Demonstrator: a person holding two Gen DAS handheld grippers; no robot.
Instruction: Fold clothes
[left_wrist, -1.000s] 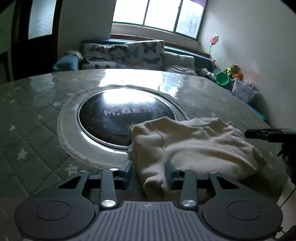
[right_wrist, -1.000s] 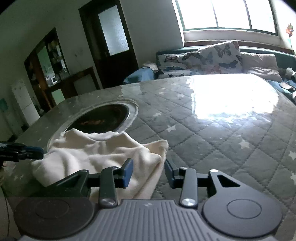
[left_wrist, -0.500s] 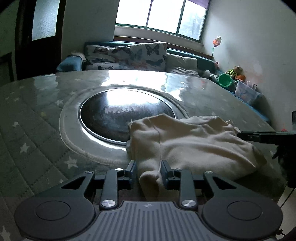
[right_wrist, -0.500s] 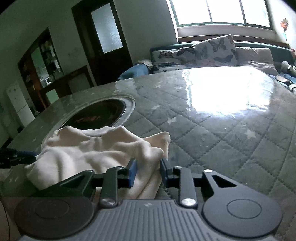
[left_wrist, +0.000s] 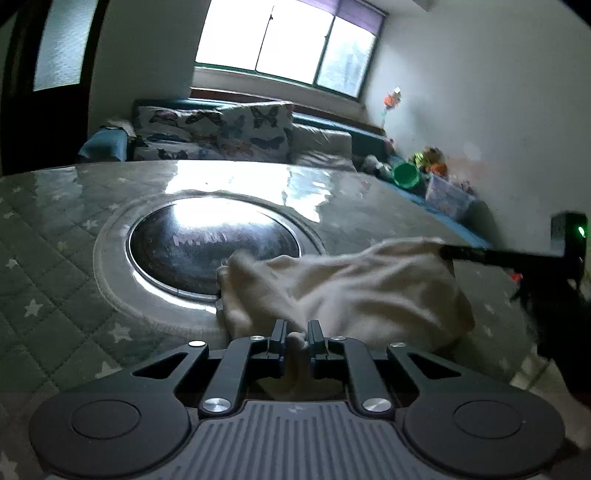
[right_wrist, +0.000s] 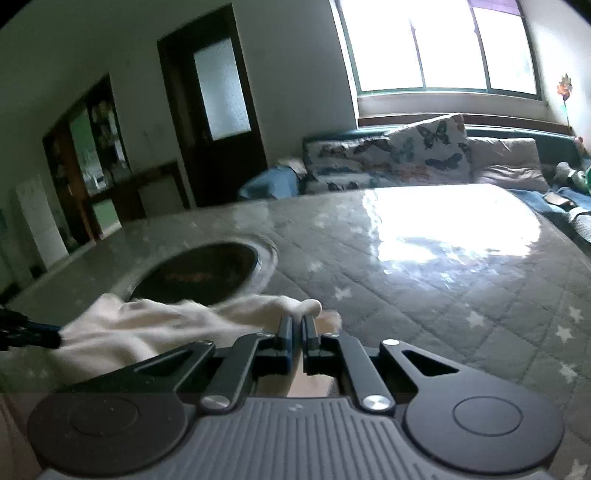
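Observation:
A cream garment (left_wrist: 351, 291) lies rumpled on the quilted, star-patterned table (left_wrist: 55, 258), its far edge overlapping the round dark inset (left_wrist: 210, 243). My left gripper (left_wrist: 296, 334) has a fold of the near-left edge between its pads, and its jaws are closing on it. My right gripper (right_wrist: 298, 325) is shut on the opposite edge of the garment (right_wrist: 147, 325). In the left wrist view the right gripper (left_wrist: 448, 253) shows as a dark finger at the cloth's raised right corner. The left gripper (right_wrist: 55, 338) enters the right wrist view from the left edge.
A sofa with butterfly cushions (left_wrist: 221, 136) runs under the window behind the table. Toys and a green bucket (left_wrist: 406, 175) sit along the right wall. A dark door (right_wrist: 218, 122) and a cabinet stand to the left. The table's near edge lies just under both grippers.
Both grippers' jaws have closed on the garment's edges. The cloth's right corner has lifted off the table, and the fabric is now drawn up between the two grippers.

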